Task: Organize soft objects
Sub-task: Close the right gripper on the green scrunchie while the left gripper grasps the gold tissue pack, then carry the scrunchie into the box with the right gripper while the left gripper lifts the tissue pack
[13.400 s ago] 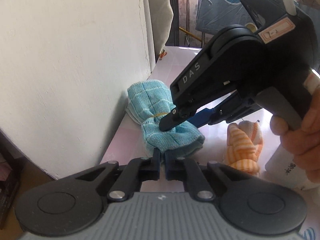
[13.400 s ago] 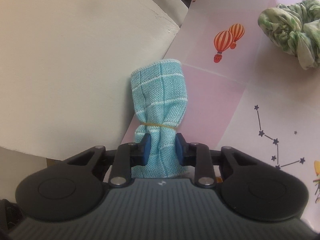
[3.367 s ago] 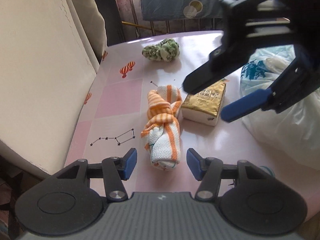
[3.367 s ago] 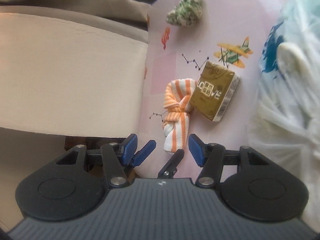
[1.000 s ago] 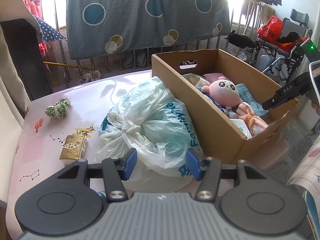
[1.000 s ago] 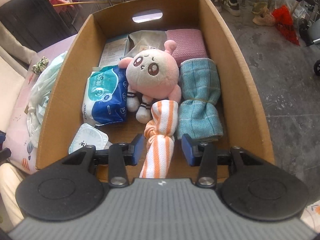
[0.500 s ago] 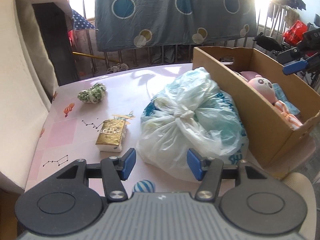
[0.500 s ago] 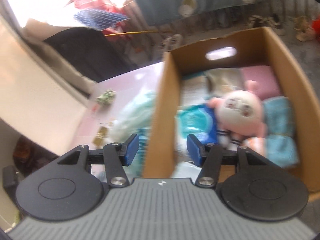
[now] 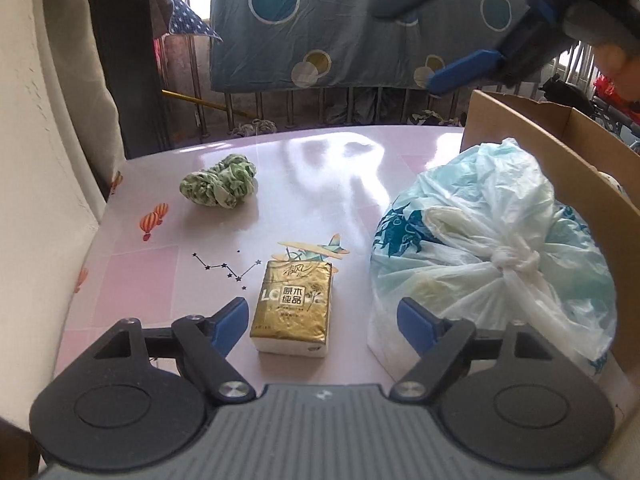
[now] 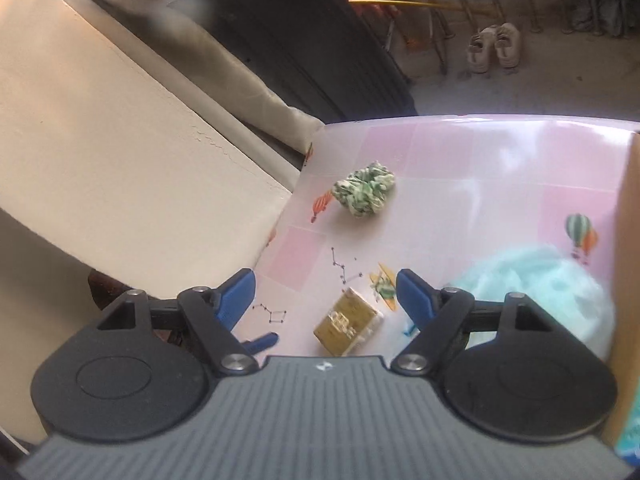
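Observation:
A gold tissue pack (image 9: 294, 306) lies on the pink table (image 9: 328, 184), just ahead of my open, empty left gripper (image 9: 320, 322), between its finger lines. A green scrunchie (image 9: 219, 186) sits farther back left. A knotted plastic bag (image 9: 492, 264) lies right of the pack, against the cardboard box (image 9: 560, 152). My right gripper (image 10: 326, 294) is open and empty, high above the table; it shows at top right of the left wrist view (image 9: 472, 28). Below it are the tissue pack (image 10: 346, 326), scrunchie (image 10: 366, 192) and bag (image 10: 540, 284).
A cream cushioned chair back (image 9: 44, 160) borders the table's left edge. The box wall (image 10: 626, 280) stands at the right. Railings and a hanging blue sheet (image 9: 360, 28) are behind the table. Shoes (image 10: 494, 50) lie on the floor beyond.
The right gripper let go of the orange striped cloth in the box and swung left over the table. The left gripper moved down and forward toward the tissue pack.

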Tool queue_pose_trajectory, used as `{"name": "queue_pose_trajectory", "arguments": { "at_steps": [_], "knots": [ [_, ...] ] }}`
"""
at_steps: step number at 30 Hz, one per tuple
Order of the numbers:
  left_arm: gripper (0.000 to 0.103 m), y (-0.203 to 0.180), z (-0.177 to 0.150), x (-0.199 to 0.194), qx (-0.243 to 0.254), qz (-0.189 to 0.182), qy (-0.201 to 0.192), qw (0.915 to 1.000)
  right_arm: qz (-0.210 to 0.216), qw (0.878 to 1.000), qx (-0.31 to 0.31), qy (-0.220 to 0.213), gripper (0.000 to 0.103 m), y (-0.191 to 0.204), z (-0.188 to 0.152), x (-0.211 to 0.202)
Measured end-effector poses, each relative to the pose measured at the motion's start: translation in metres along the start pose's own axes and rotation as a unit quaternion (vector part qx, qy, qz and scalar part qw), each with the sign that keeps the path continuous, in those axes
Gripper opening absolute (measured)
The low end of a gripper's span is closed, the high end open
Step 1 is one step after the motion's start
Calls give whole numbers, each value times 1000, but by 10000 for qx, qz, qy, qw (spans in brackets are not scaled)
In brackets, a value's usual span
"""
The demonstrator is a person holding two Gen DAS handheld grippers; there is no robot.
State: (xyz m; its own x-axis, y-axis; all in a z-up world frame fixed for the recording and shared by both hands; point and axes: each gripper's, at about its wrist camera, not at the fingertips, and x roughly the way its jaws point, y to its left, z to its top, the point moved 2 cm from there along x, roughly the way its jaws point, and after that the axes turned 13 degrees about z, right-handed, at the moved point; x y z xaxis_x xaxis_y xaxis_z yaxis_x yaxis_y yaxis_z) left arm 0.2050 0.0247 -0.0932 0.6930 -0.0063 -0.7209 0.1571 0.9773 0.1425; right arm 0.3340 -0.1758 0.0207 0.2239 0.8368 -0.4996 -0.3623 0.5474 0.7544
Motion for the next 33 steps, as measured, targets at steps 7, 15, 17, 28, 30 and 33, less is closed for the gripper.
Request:
{"name": "queue_pose_trajectory", "arguments": {
  "at_steps": [7,15,17,28,30,33],
  "knots": [
    [74,4,3,60,-78,10,445,9990,31,9983,-421,402,83,-42,73,114],
    [54,15,-11,69,-237,-18,613,9978,-619,9935,-595,752,83,-89,97,222],
    [53,16,-12,67,-250,6,608,9978,-853,9907,-642,842,80,-97,94,242],
    [53,26,-16,50,-487,143,682,9964,-918,9922,-314,779,12,-99,80,246],
    [53,28,-20,43,-498,215,695,9961,-862,9940,-228,637,12,-90,78,220],
    [53,33,-25,27,-495,328,660,9961,-743,9964,-249,335,12,-71,76,168]
  ]
}}
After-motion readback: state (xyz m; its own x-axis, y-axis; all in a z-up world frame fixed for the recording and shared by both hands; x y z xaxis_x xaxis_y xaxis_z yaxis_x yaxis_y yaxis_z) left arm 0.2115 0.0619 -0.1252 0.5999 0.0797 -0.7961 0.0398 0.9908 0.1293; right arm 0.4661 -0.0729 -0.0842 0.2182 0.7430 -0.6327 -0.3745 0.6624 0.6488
